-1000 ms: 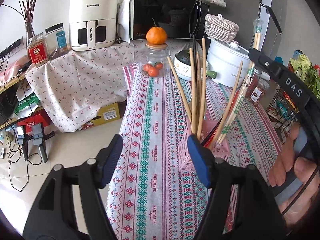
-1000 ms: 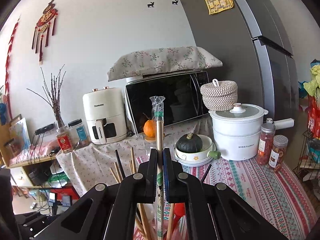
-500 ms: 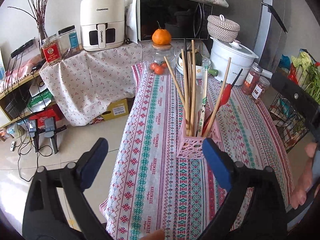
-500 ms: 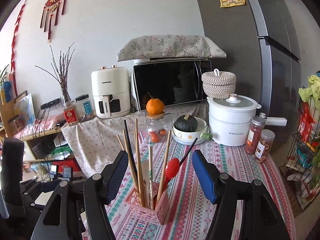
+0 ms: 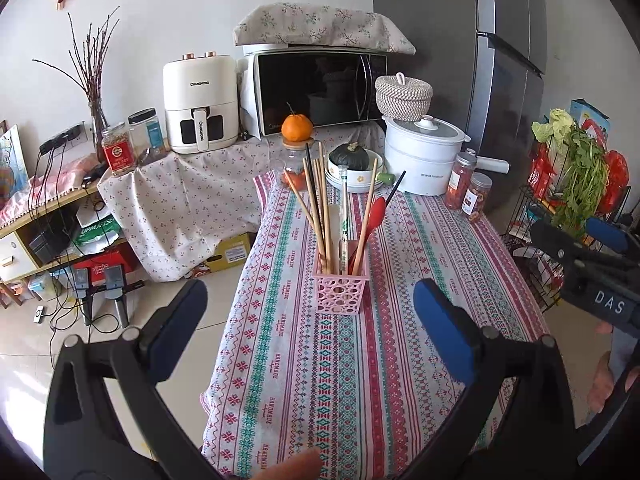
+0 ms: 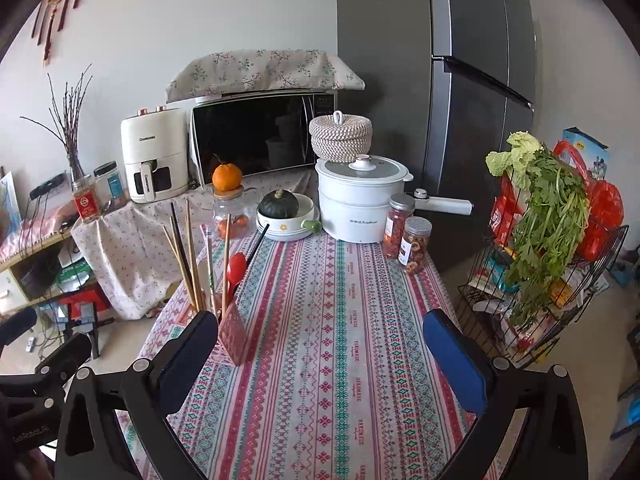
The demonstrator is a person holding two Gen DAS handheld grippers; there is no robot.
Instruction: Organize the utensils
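While opening wide with nothing between the blue pads, left gripper (image 5: 306,330) and right gripper (image 6: 320,354) both hover over the striped patterned tablecloth (image 5: 400,360). Just ahead of the left jaws, centred between them: pink perforated plastic holder (image 5: 340,294) with wooden chopsticks (image 5: 320,208) and red spoon (image 5: 374,216) upright inside. Beside the right gripper's left jaw in its own view, same holder.

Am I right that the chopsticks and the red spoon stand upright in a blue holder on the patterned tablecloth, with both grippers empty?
Not quite: the holder is pink, not blue, as the left wrist view shows. The rest holds: the chopsticks and the red spoon stand in it on the patterned tablecloth, and the left gripper and right gripper are empty.
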